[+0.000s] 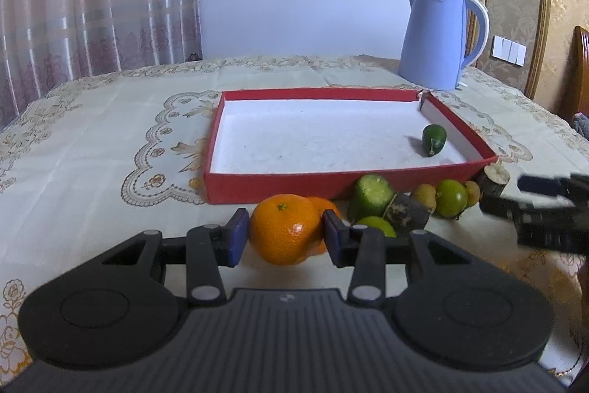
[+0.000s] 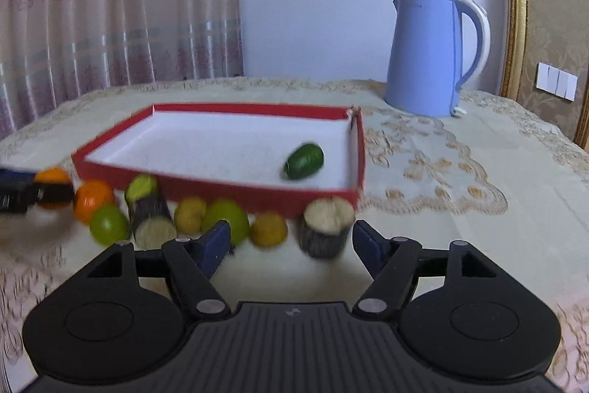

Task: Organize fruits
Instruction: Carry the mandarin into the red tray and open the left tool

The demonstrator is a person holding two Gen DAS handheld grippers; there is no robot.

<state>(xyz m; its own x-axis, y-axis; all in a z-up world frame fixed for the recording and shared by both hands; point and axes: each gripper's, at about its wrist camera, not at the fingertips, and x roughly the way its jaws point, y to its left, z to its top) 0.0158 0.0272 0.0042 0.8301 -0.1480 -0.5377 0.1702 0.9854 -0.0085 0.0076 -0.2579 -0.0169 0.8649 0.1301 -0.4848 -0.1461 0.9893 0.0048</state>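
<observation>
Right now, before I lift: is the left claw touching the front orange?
Touching. In the left wrist view both blue pads of the left claw sit against the sides of the front orange, with no gap visible at either pad.

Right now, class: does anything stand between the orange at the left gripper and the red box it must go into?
Only the red box's own near wall. The orange sits between the left gripper's fingers, directly before that wall, so it must be lifted over.

Low tabletop views, shared red tray (image 1: 462, 129)
</observation>
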